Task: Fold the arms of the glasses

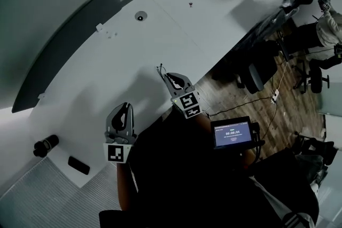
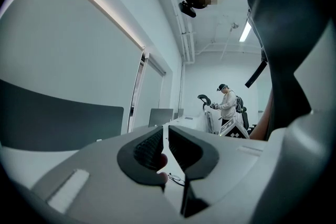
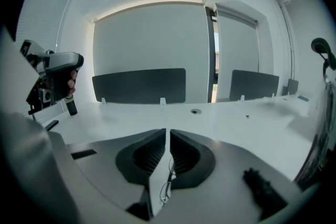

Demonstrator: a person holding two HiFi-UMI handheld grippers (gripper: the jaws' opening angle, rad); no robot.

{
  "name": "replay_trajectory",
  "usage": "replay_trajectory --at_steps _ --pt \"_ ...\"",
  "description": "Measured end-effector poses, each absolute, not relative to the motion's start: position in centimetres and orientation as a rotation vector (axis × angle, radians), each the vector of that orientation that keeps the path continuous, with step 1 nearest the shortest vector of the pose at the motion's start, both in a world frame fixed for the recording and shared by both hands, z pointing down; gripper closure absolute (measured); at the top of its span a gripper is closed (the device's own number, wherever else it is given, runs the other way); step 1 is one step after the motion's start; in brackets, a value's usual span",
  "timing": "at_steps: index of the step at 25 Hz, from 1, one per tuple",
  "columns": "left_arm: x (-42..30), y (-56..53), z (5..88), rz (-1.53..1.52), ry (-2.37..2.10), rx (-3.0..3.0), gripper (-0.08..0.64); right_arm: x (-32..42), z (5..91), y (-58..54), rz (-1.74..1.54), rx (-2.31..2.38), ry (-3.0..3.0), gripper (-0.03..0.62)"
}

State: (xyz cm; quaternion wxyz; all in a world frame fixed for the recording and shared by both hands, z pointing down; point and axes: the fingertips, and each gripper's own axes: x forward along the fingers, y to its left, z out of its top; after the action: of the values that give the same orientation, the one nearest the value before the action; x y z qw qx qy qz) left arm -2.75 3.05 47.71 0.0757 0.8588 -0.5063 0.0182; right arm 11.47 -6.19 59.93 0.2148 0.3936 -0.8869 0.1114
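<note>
The glasses (image 1: 160,68) lie on the white table (image 1: 176,18) right at the tip of the right gripper (image 1: 169,78), with the left gripper (image 1: 124,109) further back. It looks like the person is lining up so one can steady the frame while the other swings an arm in. Both sets of jaws are nearly together, just a thin slit, nothing clamped. No readable writing: the small screen (image 1: 232,133) shows digits too tiny to make out.
</note>
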Motion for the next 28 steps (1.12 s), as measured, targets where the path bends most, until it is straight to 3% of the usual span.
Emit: replay_trajectory --at_steps 9,28 --pt "-2.5 2.3 48.3 0.041 -1.545 2.523 0.522 13.9 64.8 -6.9 0.4 1.085 -2.33 0.512" --pt "-4.9 4.4 49.1 0.086 -1.607 2.433 0.524 10.8 72.4 -6.8 0.193 0.959 -2.019 0.491"
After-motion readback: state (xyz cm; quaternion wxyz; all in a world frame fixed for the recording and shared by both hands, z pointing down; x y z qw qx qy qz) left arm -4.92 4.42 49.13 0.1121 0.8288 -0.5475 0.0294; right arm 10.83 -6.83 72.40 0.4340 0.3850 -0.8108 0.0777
